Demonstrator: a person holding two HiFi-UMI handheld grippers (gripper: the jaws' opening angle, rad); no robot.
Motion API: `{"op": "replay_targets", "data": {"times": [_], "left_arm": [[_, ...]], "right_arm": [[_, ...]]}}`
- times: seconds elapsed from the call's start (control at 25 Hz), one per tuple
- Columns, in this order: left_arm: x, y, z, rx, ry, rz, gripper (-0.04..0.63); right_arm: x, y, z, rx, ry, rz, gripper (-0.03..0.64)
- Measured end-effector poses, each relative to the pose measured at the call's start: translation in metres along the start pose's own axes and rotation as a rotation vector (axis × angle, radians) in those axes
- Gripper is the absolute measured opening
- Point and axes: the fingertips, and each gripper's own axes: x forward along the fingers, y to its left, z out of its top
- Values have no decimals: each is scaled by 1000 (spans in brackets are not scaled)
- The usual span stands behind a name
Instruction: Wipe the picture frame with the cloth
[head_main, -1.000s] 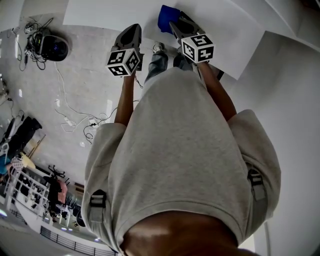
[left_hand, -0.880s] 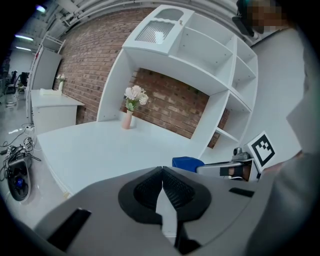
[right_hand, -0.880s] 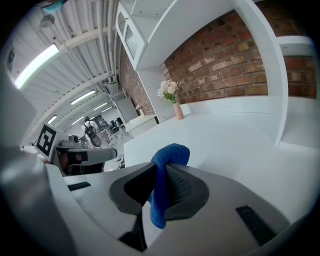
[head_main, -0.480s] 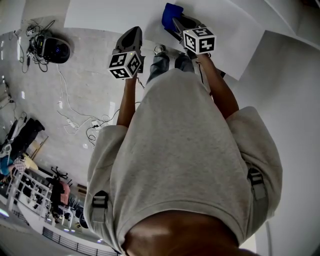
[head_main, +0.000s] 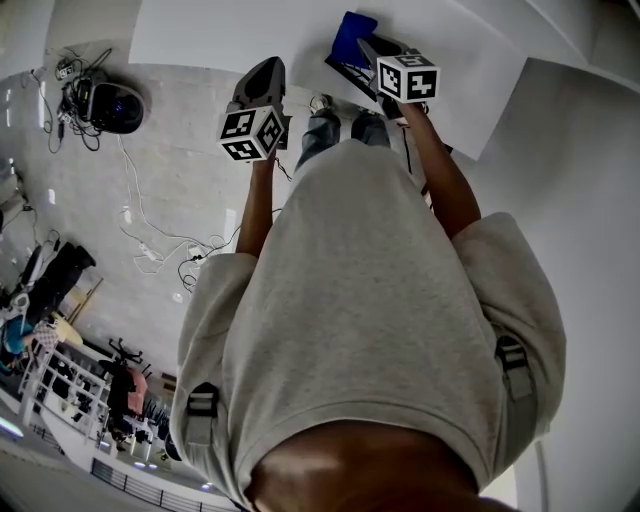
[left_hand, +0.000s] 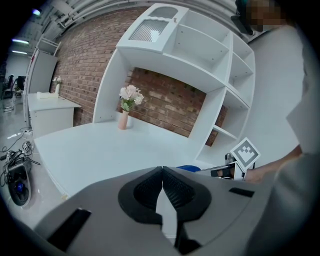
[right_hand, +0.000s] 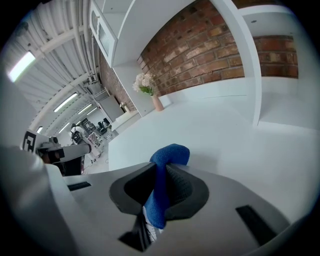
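Observation:
A blue cloth (right_hand: 167, 162) is folded and clamped between the jaws of my right gripper (right_hand: 161, 174), its top bulging out above them. In the head view the right gripper (head_main: 358, 48) holds the cloth (head_main: 350, 32) over the near edge of the white table (head_main: 220, 35). My left gripper (head_main: 264, 66) hangs at the table's edge to the left, jaws shut with nothing between them (left_hand: 162, 171). From the left gripper view, the right gripper (left_hand: 231, 169) and a bit of the cloth (left_hand: 188, 168) show at the right. No picture frame is in any view.
A pink vase of pale flowers (left_hand: 125, 107) stands at the table's back by the brick wall, under a white shelf unit (left_hand: 210, 65). On the floor at left lie cables (head_main: 150, 240) and a black device (head_main: 110, 102).
The right gripper with the cloth has moved a little farther out over the table and to the right. The left gripper has hardly moved.

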Motion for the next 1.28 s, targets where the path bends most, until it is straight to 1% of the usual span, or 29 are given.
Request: {"op": "replay_targets", "data": {"times": [0.32, 0.72, 0.96, 1.12, 1.28], "left_arm": [[6, -9, -1, 8, 5, -17, 17], [21, -31, 6, 34, 9, -73, 17], [30, -42, 8, 51, 11, -101, 17], [33, -45, 10, 54, 3, -108, 17], [33, -44, 11, 56, 0, -106, 17]], "right_arm": [[-14, -18, -10, 15, 5, -31, 63], [-42, -45, -15, 55, -16, -93, 63], [-56, -56, -17, 59, -26, -119, 63], [-67, -62, -13, 51, -43, -131, 63], [-72, -53, 2, 43, -77, -117, 63]]}}
